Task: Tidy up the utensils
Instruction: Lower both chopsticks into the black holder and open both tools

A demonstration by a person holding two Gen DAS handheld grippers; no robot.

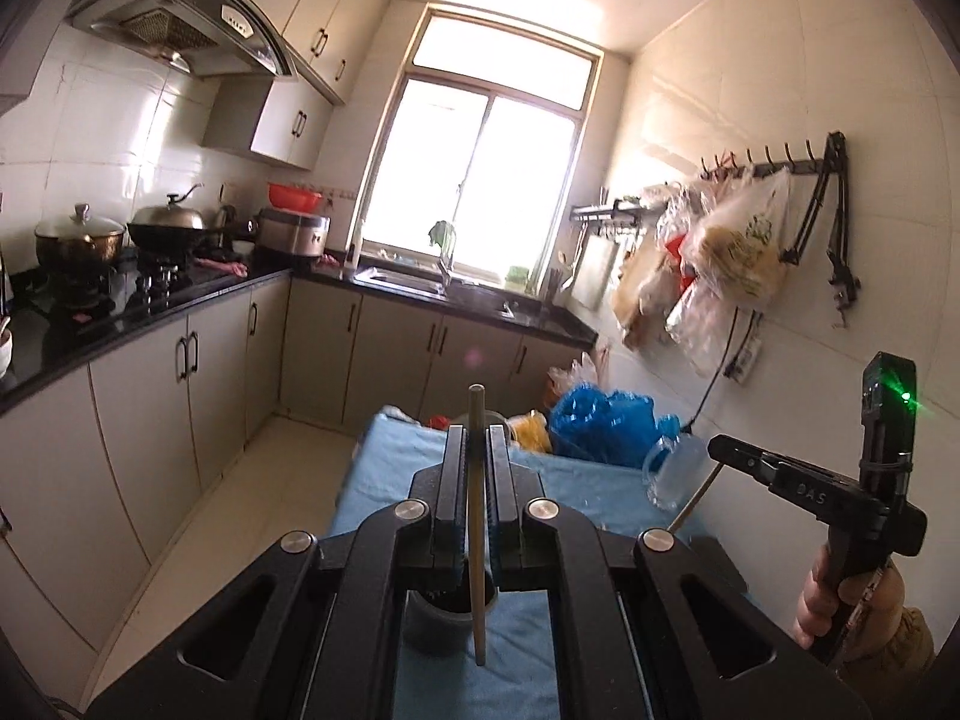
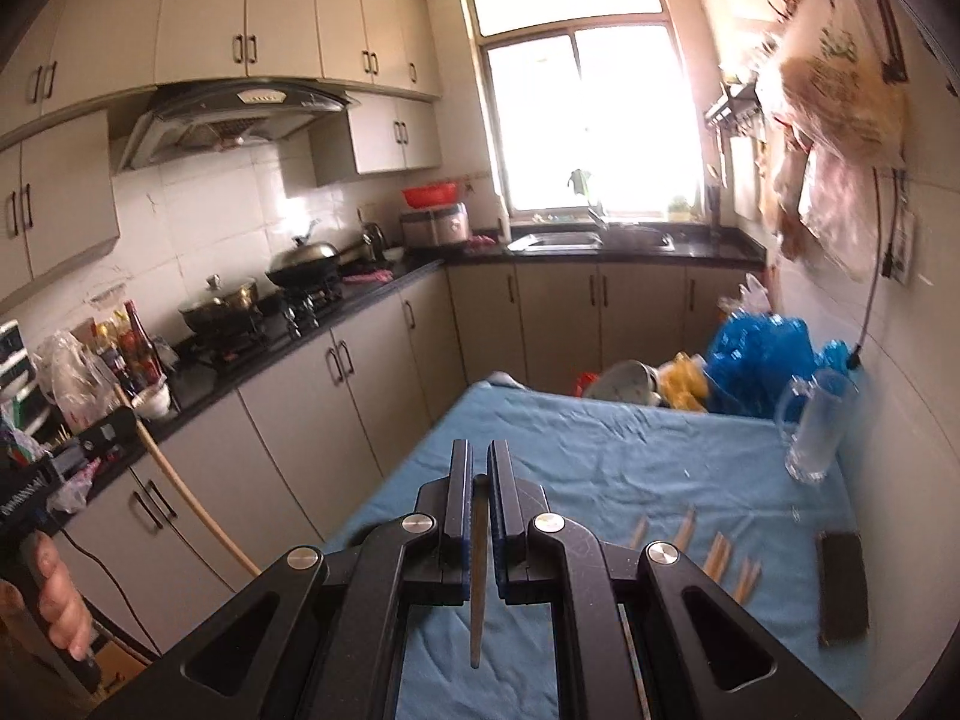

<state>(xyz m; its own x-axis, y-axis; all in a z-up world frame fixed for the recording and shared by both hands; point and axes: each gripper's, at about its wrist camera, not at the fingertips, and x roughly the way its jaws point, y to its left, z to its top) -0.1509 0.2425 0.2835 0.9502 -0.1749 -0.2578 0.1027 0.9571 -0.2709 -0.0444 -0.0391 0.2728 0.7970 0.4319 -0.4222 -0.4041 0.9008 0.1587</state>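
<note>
My left gripper [image 1: 477,438] is shut on a wooden chopstick [image 1: 477,516] that stands upright between its jaws, its lower end over a grey cup [image 1: 450,621] on the blue cloth [image 1: 384,480]. My right gripper [image 2: 478,456] is shut on another chopstick [image 2: 479,576], held above the blue cloth [image 2: 570,450]. Several more chopsticks [image 2: 717,558] lie on the cloth to the right of it. The right gripper also shows at the right of the left wrist view [image 1: 729,450], and the left one at the left of the right wrist view [image 2: 108,426].
A clear glass mug [image 2: 819,426] stands at the table's far right. A dark rectangular block [image 2: 843,588] lies near the right edge. Blue and yellow bags [image 2: 750,360] sit at the table's far end. Counters and a stove [image 2: 288,300] run along the left.
</note>
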